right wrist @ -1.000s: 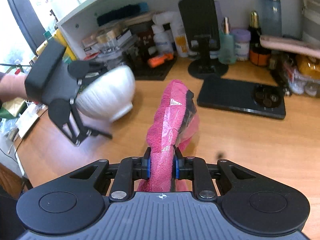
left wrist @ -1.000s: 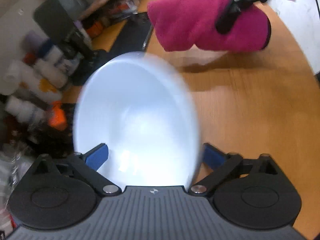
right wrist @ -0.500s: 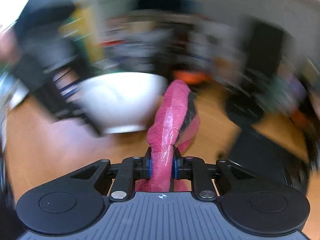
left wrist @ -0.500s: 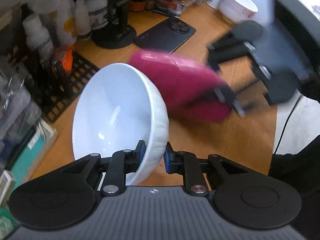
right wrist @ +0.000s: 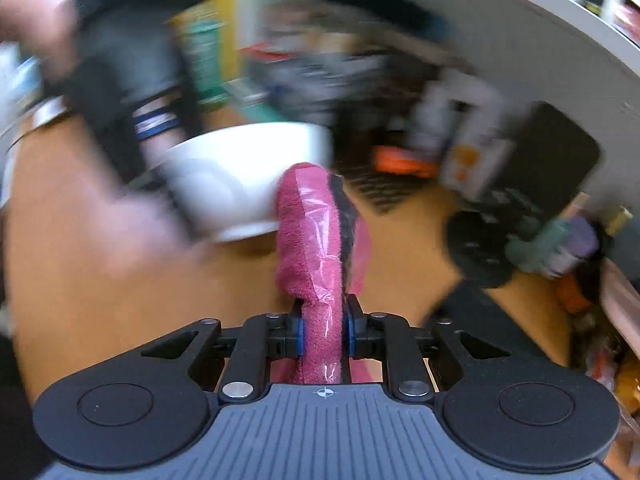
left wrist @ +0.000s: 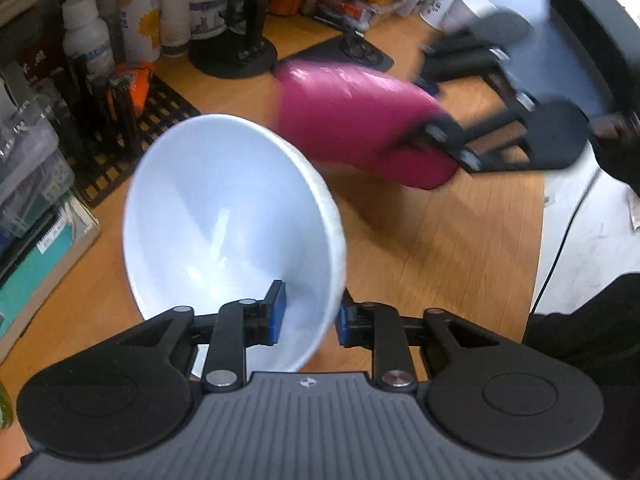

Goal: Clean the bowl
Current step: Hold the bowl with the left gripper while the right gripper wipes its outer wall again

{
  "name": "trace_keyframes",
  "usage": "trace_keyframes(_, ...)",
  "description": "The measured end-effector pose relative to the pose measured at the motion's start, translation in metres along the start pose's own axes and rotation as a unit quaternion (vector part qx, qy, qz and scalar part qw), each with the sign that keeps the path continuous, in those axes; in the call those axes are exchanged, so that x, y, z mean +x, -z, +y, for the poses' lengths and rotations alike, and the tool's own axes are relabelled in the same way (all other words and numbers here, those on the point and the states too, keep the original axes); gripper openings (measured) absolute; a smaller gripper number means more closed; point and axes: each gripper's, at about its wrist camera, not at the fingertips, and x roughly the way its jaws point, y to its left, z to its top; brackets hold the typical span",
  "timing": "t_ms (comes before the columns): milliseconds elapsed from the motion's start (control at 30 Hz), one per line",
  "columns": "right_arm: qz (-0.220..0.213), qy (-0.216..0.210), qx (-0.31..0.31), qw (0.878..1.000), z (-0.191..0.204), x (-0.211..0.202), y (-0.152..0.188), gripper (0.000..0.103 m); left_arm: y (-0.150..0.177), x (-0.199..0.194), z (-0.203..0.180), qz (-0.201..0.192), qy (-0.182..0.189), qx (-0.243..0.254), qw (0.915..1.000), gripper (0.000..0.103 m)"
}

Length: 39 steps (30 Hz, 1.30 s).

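Both jaws are pinching: left gripper (left wrist: pixel 306 320) gripping the bowl (left wrist: pixel 224 216) rim, just loosening slightly; right gripper (right wrist: pixel 323 334) clamping the cloth (right wrist: pixel 316 248). Next I'm needing cloth inside.

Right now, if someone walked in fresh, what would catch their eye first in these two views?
The white bowl, tipped on its side above the wooden table, its rim pinched in the left claw. Next, the bright pink cloth clamped in the right claw, poking up close beside the bowl's outer wall. Behind both, bottles crowd the table's far edge.
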Motion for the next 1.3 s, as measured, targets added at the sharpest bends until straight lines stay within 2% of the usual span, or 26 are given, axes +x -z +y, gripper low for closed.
trace_keyframes(100, 0.013, -0.039, -0.057, 0.998, 0.028, 0.008, -0.002, 0.019, 0.002, 0.000, 0.002, -0.011, 0.004, -0.008, 0.9999, 0.032)
trace_keyframes(200, 0.028, -0.089, -0.149, 0.984, 0.071, -0.004, 0.008, 0.019, -0.001, 0.001, 0.002, -0.020, 0.005, -0.011, 0.9997, 0.033)
trace_keyframes(233, 0.032, -0.098, -0.159, 0.982, 0.077, -0.008, 0.011, 0.019, -0.003, 0.002, 0.001, -0.021, 0.004, -0.010, 0.9997, 0.035)
trace_keyframes(267, 0.036, -0.106, -0.166, 0.980, 0.083, -0.012, 0.014, 0.019, -0.006, 0.003, -0.002, -0.021, -0.001, -0.004, 0.9998, 0.038)
trace_keyframes(367, 0.028, -0.105, -0.078, 0.991, 0.061, -0.024, 0.023, 0.019, -0.015, 0.010, -0.019, -0.016, -0.042, 0.042, 0.9981, 0.047)
trace_keyframes(400, 0.025, -0.104, -0.047, 0.993, 0.053, -0.028, 0.026, 0.019, -0.017, 0.013, -0.029, -0.014, -0.069, 0.073, 0.9949, 0.050)
trace_keyframes(433, 0.018, -0.101, -0.020, 0.994, 0.043, -0.028, 0.029, 0.019, -0.016, 0.016, -0.036, -0.013, -0.088, 0.097, 0.9913, 0.058)
trace_keyframes(467, 0.011, -0.098, 0.006, 0.995, 0.033, -0.028, 0.032, 0.019, -0.012, 0.019, -0.044, -0.010, -0.111, 0.132, 0.9850, 0.068)
trace_keyframes(500, 0.004, -0.096, 0.033, 0.995, 0.022, -0.028, 0.035, 0.019, -0.005, 0.023, -0.053, -0.003, -0.135, 0.173, 0.9756, 0.075)
trace_keyframes(533, -0.003, -0.093, 0.059, 0.994, 0.012, -0.028, 0.037, 0.019, 0.001, 0.026, -0.056, 0.004, -0.148, 0.198, 0.9690, 0.087)
trace_keyframes(567, -0.010, -0.090, 0.085, 0.992, 0.001, -0.028, 0.040, 0.019, 0.010, 0.029, -0.059, 0.011, -0.162, 0.227, 0.9601, 0.093)
trace_keyframes(600, -0.017, -0.087, 0.112, 0.990, -0.009, -0.029, 0.043, 0.019, 0.019, 0.033, -0.062, 0.020, -0.178, 0.260, 0.9489, 0.094)
trace_keyframes(633, -0.021, -0.087, 0.120, 0.989, -0.014, -0.028, 0.045, 0.019, 0.024, 0.034, -0.063, 0.020, -0.185, 0.275, 0.9433, 0.101)
trace_keyframes(667, -0.022, -0.089, 0.120, 0.988, -0.015, -0.028, 0.046, 0.019, 0.027, 0.034, -0.063, 0.014, -0.188, 0.280, 0.9413, 0.103)
trace_keyframes(700, -0.023, -0.092, 0.121, 0.988, -0.017, -0.027, 0.048, 0.019, 0.030, 0.033, -0.062, 0.007, -0.191, 0.284, 0.9395, 0.103)
trace_keyframes(733, -0.023, -0.095, 0.117, 0.988, -0.018, -0.026, 0.048, 0.019, 0.030, 0.032, -0.060, 0.008, -0.190, 0.273, 0.9430, 0.103)
trace_keyframes(800, -0.022, -0.100, 0.109, 0.989, -0.020, -0.022, 0.048, 0.019, 0.024, 0.029, -0.054, 0.022, -0.173, 0.228, 0.9581, 0.085)
trace_keyframes(867, -0.021, -0.104, 0.101, 0.989, -0.022, -0.017, 0.046, 0.019, 0.017, 0.025, -0.052, 0.039, -0.144, 0.183, 0.9717, 0.038)
trace_keyframes(933, -0.022, -0.106, 0.089, 0.990, -0.025, -0.013, 0.044, 0.019, 0.013, 0.021, -0.056, 0.044, -0.145, 0.151, 0.9769, 0.033)
trace_keyframes(1000, -0.028, -0.103, 0.061, 0.992, -0.025, -0.009, 0.033, 0.019, 0.009, 0.011, -0.050, 0.024, -0.117, 0.070, 0.9903, 0.029)
trace_keyframes(1067, -0.029, -0.094, 0.031, 0.995, -0.025, -0.003, 0.020, 0.019, 0.008, 0.003, -0.044, -0.007, -0.095, -0.001, 0.9954, 0.026)
trace_keyframes(1133, -0.029, -0.085, 0.003, 0.996, -0.024, 0.004, 0.009, 0.019, 0.010, -0.003, -0.040, -0.034, -0.081, -0.060, 0.9943, 0.026)
trace_keyframes(1233, -0.030, -0.084, -0.093, 0.992, -0.010, 0.024, -0.011, 0.020, 0.014, -0.007, -0.035, -0.047, -0.080, -0.102, 0.9905, 0.027)
trace_keyframes(1267, -0.031, -0.089, -0.117, 0.989, -0.005, 0.026, -0.013, 0.020, 0.015, -0.008, -0.034, -0.049, -0.081, -0.111, 0.9893, 0.029)
trace_keyframes(1300, -0.032, -0.114, -0.174, 0.978, 0.009, 0.024, -0.013, 0.020, 0.018, -0.009, -0.032, -0.051, -0.084, -0.120, 0.9879, 0.031)
